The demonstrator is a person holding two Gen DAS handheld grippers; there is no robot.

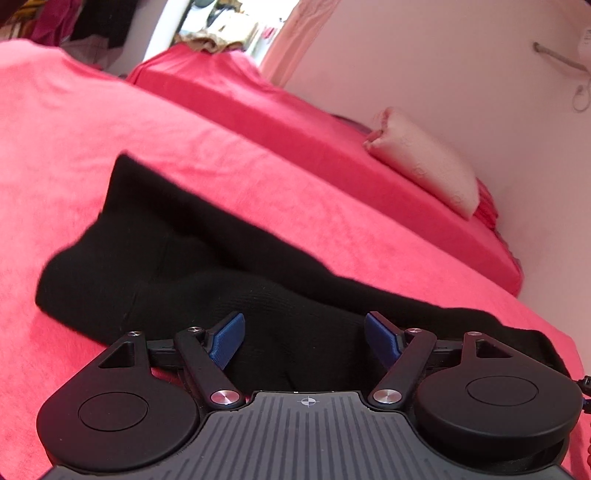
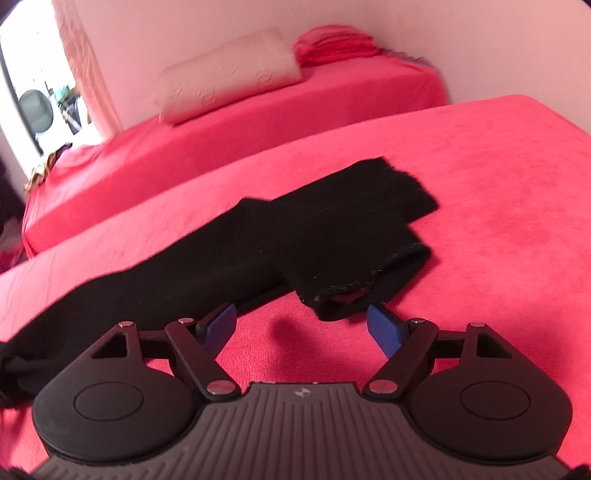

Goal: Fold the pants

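Black pants [image 1: 192, 258] lie stretched out on a red bed cover [image 1: 92, 147]. In the left wrist view my left gripper [image 1: 303, 338] is open, its blue pads [image 1: 229, 341] standing over a rumpled part of the pants, holding nothing. In the right wrist view the pants [image 2: 258, 243] run from lower left to the two leg ends [image 2: 369, 236], one lying over the other. My right gripper [image 2: 302, 328] is open and empty, just short of the nearer leg cuff [image 2: 351, 295], above bare red cover.
A second red-covered mattress [image 2: 229, 147] lies beyond, with a pale pillow [image 2: 229, 77] and a folded red cloth [image 2: 332, 44] against the wall [image 1: 443, 74]. A doorway with clutter [image 1: 221, 22] shows at the far end.
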